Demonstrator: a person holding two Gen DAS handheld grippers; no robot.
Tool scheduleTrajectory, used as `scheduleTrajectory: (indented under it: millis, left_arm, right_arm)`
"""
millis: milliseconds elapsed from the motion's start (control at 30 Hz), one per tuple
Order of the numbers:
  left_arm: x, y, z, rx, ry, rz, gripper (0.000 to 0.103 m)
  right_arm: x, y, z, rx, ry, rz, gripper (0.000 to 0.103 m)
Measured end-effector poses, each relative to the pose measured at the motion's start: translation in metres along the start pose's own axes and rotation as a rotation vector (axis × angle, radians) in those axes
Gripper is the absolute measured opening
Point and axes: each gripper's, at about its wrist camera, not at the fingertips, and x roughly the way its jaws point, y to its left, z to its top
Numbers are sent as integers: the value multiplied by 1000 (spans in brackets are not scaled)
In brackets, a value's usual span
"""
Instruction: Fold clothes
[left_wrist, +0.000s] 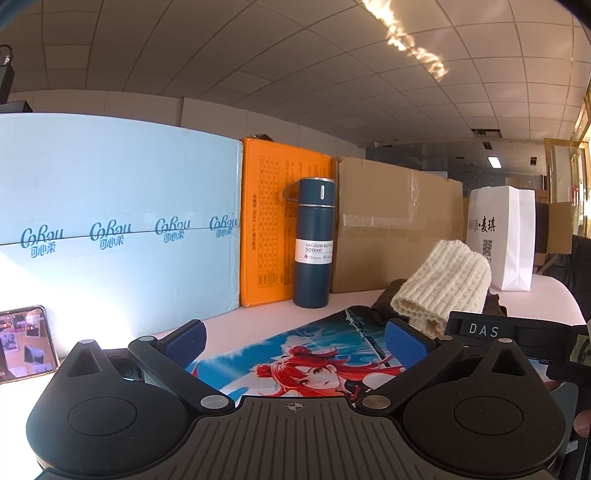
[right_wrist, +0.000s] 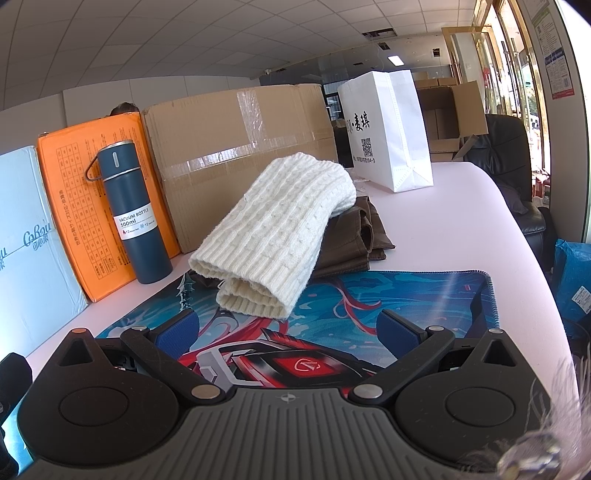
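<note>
Right wrist view: right tool (right_wrist: 289, 325) hovers low over the mat (right_wrist: 388, 295), jaws spread wide, nothing between the blue pads (right_wrist: 397, 328).
Left wrist view: left tool (left_wrist: 295, 338) also spread wide and empty, over the mat's (left_wrist: 295, 354) left part with the red-haired figure print.
Sweater (right_wrist: 280, 225): cream knit, folded into a thick bundle. Near end hangs onto the mat's far edge, far end rests on the brown garment (right_wrist: 354, 240). In the left view the sweater (left_wrist: 443, 284) sits right of centre, just beyond the right pad (left_wrist: 404, 338).
Brown garment: folded flat on the bench (right_wrist: 461, 229), mostly past the mat's far edge, partly under the sweater. Only a sliver (left_wrist: 388, 299) shows in the left view.
Bottle (right_wrist: 135, 210): dark blue vacuum flask, upright, left of the sweater, in front of the orange box (right_wrist: 74, 206). Left view has it (left_wrist: 313, 240) standing between the orange box (left_wrist: 266, 229) and the cardboard box (left_wrist: 395, 221).
Back row: light blue box (left_wrist: 118, 214), orange box, cardboard box (right_wrist: 240, 147), then a white paper bag (right_wrist: 388, 133) at the right, all on the bench's far side.
Phone (left_wrist: 24, 341): propped at the far left of the bench, screen lit.
DAS block (left_wrist: 480, 328): black part labelled "DAS" at the right edge of the left view, near the sweater; cannot tell what it belongs to.
Contact: neither tool touches any cloth.
</note>
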Motion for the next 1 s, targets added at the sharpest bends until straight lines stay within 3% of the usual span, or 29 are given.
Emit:
scheduleTrajectory:
  millis: [567, 1000]
  left_arm:
    - [-3, -5, 1, 27, -22, 22, 103]
    - [0, 2, 0, -14, 5, 9, 103]
  right_arm:
    - [-1, 0, 0, 2, -4, 1, 103]
    - [-1, 0, 0, 3, -6, 1, 103]
